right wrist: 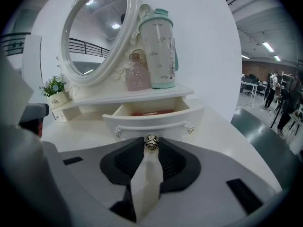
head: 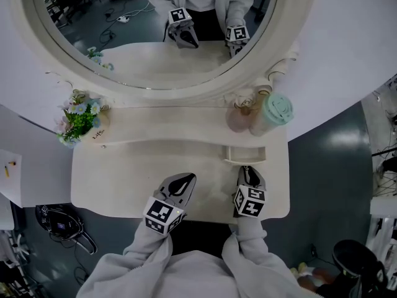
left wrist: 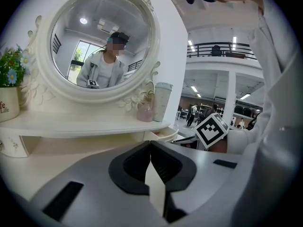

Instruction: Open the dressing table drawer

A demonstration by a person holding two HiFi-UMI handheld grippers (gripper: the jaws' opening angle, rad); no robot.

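Observation:
The white dressing table (head: 124, 185) has a small drawer (head: 245, 156) under its raised shelf at the right, and it stands pulled partly out. In the right gripper view the drawer front (right wrist: 156, 122) is curved, with something red lying inside. My right gripper (right wrist: 151, 142) is shut on the drawer's small metal knob (right wrist: 151, 144); in the head view it (head: 247, 170) sits right at the drawer front. My left gripper (head: 184, 180) hovers over the tabletop left of the drawer, shut and empty, its jaw tips meeting (left wrist: 150, 143).
A round mirror (head: 149, 36) rises behind the shelf. On the shelf stand a flower pot (head: 80, 121) at the left and a pink bottle (head: 239, 118) and a mint-lidded cup (head: 273, 112) above the drawer. The table's front edge runs close to my sleeves.

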